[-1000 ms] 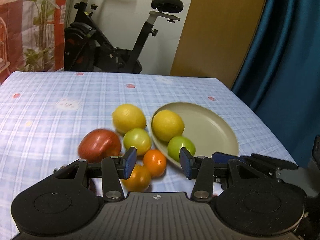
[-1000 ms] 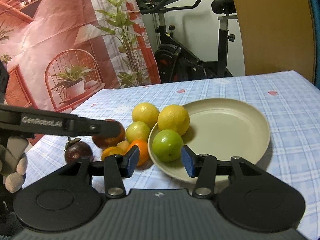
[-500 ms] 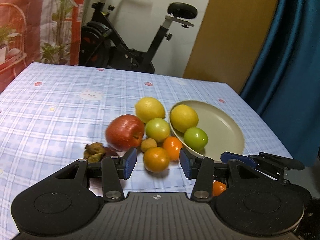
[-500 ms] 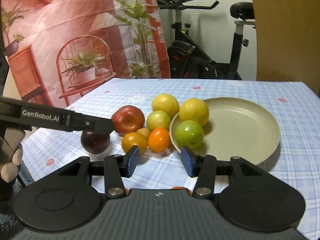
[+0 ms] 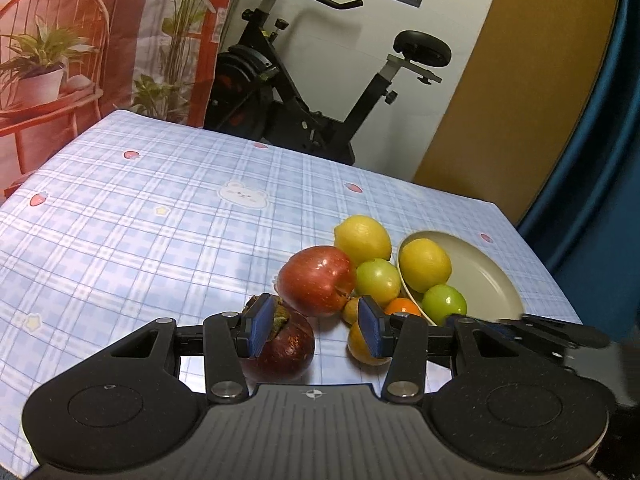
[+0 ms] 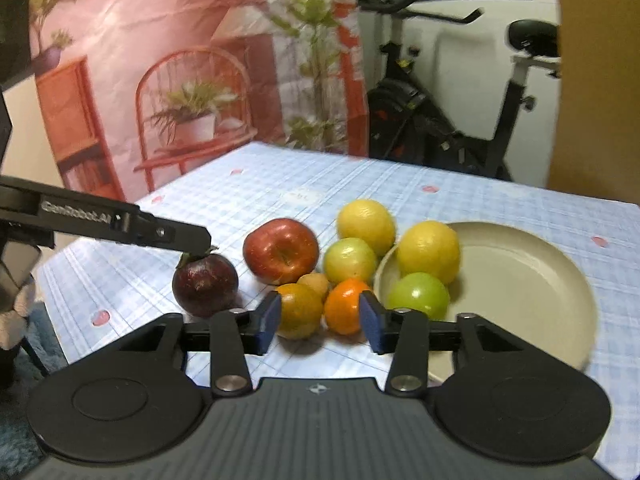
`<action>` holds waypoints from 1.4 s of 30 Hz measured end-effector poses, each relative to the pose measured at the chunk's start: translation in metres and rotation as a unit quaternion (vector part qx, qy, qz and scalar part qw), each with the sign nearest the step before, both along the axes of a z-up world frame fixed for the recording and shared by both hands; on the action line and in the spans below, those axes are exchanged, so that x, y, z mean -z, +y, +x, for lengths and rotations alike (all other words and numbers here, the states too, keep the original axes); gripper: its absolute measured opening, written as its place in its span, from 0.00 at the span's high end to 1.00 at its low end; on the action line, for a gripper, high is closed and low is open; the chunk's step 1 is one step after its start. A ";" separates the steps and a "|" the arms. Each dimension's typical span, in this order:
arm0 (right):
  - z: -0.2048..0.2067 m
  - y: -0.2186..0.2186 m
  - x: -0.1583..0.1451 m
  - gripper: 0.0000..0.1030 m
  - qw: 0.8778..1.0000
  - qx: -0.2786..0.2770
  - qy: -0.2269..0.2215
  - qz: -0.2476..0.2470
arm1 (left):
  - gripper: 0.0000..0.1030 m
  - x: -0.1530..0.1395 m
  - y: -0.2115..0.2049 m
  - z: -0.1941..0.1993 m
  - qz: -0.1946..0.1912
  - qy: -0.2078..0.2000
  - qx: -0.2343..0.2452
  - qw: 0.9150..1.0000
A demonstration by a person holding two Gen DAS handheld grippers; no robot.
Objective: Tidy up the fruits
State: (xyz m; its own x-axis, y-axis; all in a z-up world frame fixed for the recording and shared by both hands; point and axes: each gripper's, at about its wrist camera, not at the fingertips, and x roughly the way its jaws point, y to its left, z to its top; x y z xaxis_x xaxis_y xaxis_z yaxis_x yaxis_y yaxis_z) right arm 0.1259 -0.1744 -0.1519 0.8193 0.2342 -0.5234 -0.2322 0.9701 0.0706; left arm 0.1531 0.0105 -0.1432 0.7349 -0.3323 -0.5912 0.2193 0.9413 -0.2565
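We have the left gripper point(image 5: 316, 330) open, with nothing between its pads. The right gripper point(image 6: 320, 320) has its jaws closing. There is a gap between them and no fruit in it.

The plate point(image 5: 488, 280) already has a lemon point(image 5: 425, 261) and a green fruit point(image 5: 444, 303) in it. The rest of the fruit lies off the plate on its left side. Another lemon point(image 5: 362, 240), a second green fruit point(image 5: 377, 282) and an orange point(image 5: 402, 307) sit just beside the rim. The red apple point(image 5: 316, 280) is a bit farther from the plate. The dark purple fruit point(image 5: 284, 344) is the farthest.

We think the purple fruit is hard, round and smooth, so it could roll or slip. We should take it by its two sides, around the middle, not by the leafy top. The oranges look softer, so squeeze those gently.

A pad covers part of the purple fruit's top. Another orange point(image 5: 362, 346) is half hidden behind the other pad. A small tan fruit point(image 6: 316, 282) peeks out between the others, and we cannot tell what it is. The right wrist view is a bit blurry.
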 end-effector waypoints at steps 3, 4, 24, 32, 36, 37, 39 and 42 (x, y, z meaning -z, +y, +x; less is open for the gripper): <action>0.015 0.012 0.004 0.64 1.000 -0.019 0.002 -0.024 | 0.53 0.000 -0.002 0.000 0.004 -0.003 -0.002 1.000; 0.019 0.015 0.005 0.64 0.999 -0.023 0.003 -0.030 | 0.53 0.000 -0.002 -0.001 0.004 -0.003 -0.002 1.000; 0.005 0.006 0.026 0.85 0.999 -0.021 0.046 0.014 | 0.58 0.020 -0.026 0.027 -0.022 0.058 0.096 0.993; 0.006 0.004 0.033 0.84 0.998 -0.016 0.053 0.027 | 0.62 0.034 -0.043 0.043 0.013 0.072 0.124 0.990; 0.005 0.000 0.034 0.77 0.998 -0.009 0.058 0.032 | 0.62 0.033 -0.043 0.037 0.014 0.072 0.126 0.989; 0.005 -0.001 0.035 0.74 0.998 -0.008 0.061 0.033 | 0.62 0.033 -0.041 0.037 0.009 0.076 0.125 0.989; 0.004 -0.001 0.035 0.72 0.997 -0.010 0.062 0.033 | 0.62 0.033 -0.037 0.038 -0.001 0.081 0.126 0.989; 0.000 0.004 0.033 0.64 0.998 -0.022 0.054 0.033 | 0.63 0.033 -0.033 0.036 -0.020 0.091 0.131 0.987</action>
State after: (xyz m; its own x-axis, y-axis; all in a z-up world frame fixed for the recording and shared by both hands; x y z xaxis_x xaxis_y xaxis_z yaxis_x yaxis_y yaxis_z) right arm 0.1263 -0.1706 -0.1853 0.7473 0.3051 -0.5903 -0.2614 0.9517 0.1609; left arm 0.1892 -0.0220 -0.1759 0.5032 -0.5219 -0.6888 0.3998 0.8472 -0.3498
